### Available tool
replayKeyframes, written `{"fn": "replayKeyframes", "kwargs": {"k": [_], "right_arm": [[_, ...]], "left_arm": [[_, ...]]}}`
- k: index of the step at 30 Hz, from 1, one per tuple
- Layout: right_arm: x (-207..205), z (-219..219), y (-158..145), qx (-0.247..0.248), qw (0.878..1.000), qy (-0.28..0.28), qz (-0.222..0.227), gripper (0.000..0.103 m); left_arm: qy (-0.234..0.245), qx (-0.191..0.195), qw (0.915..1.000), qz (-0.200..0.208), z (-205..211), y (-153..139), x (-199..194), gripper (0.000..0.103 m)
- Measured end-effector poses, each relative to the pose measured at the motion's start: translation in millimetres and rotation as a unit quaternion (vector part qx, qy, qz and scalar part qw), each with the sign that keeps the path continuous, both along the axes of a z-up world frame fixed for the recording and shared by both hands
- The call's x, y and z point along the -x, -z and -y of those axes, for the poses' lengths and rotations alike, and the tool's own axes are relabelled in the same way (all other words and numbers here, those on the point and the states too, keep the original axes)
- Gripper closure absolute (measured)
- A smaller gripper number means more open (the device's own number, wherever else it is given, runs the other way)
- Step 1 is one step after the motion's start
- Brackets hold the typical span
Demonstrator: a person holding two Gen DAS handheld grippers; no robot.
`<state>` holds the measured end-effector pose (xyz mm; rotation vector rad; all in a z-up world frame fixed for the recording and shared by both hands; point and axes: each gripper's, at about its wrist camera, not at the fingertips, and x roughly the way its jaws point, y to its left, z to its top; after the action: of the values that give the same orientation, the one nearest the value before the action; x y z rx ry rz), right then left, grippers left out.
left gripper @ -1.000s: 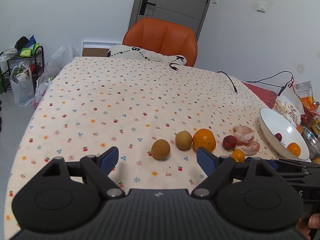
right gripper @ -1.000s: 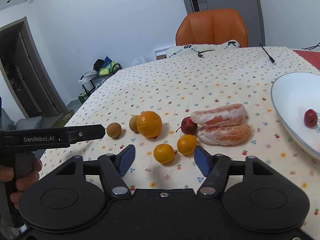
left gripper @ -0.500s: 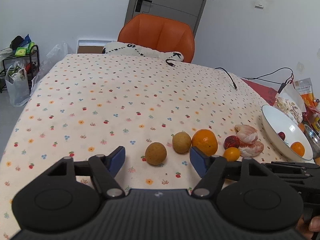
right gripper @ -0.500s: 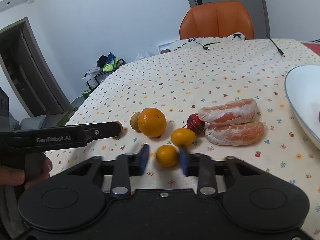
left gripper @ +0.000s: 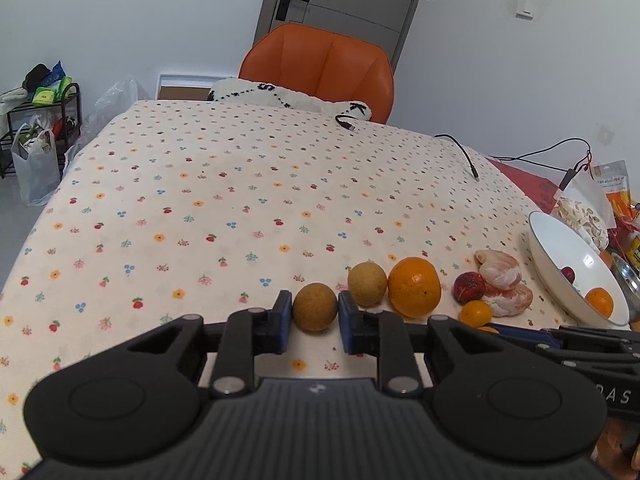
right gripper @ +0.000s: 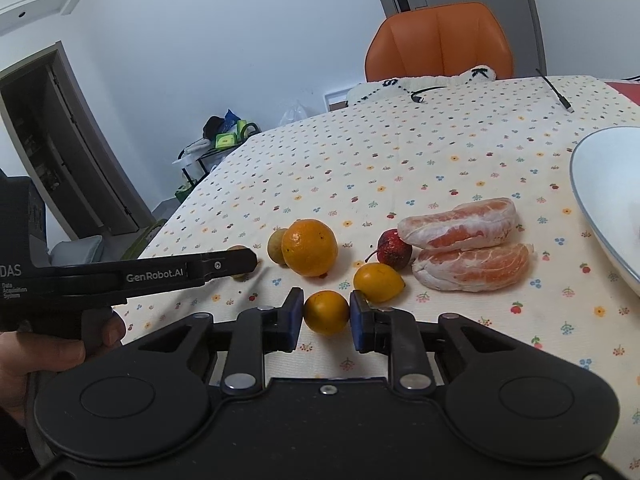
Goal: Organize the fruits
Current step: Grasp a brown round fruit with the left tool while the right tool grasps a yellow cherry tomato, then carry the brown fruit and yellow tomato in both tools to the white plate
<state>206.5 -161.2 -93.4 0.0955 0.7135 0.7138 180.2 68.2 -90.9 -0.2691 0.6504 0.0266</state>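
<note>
At the near edge of the flower-print counter, my left tongs have just closed and now pinch a round brown-green fruit, while my right tongs pinch a small round orange kumquat. Beyond lie a large orange, a small red fruit and two peeled pomelo segments; the white bowl stands to the right.

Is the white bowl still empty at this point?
No. In the left wrist view the white bowl holds a small orange fruit and a dark red fruit.
</note>
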Motion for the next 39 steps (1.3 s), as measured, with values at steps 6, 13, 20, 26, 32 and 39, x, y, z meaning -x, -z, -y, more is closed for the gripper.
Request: {"fn": "replayKeyframes", "kwargs": {"k": [6, 13, 20, 26, 32, 39], "right_arm": [[3.4, 5.1, -4.6, -0.002, 1.000, 0.005, 0.007, 0.080], [9.3, 14.3, -10.8, -0.003, 1.000, 0.017, 0.015, 0.080], [11.9, 31.1, -16.5, -0.007, 0.999, 0.038, 0.024, 0.080], [13.2, 48.6, -21.2, -0.010, 0.998, 0.053, 0.030, 0.080], [14.1, 64.6, -25.0, -0.012, 0.997, 0.067, 0.036, 0.080], [16.2, 81.8, -28.5, -0.014, 0.995, 0.083, 0.046, 0.080]], "left_arm": [[0.008, 0.002, 0.9999, 0.009, 6.0, -8.1, 7.6, 0.080], [0.023, 0.002, 0.9995, 0.020, 18.0, -17.6, 13.9, 0.080], [0.034, -0.002, 0.9991, 0.026, 32.5, -24.7, 13.1, 0.080], [0.049, -0.006, 0.9984, 0.029, 48.3, -28.3, 10.5, 0.080], [0.065, -0.008, 0.9972, 0.035, 64.2, -32.5, 7.1, 0.080], [0.087, -0.008, 0.9953, 0.043, 83.7, -36.5, 2.6, 0.080]]}}
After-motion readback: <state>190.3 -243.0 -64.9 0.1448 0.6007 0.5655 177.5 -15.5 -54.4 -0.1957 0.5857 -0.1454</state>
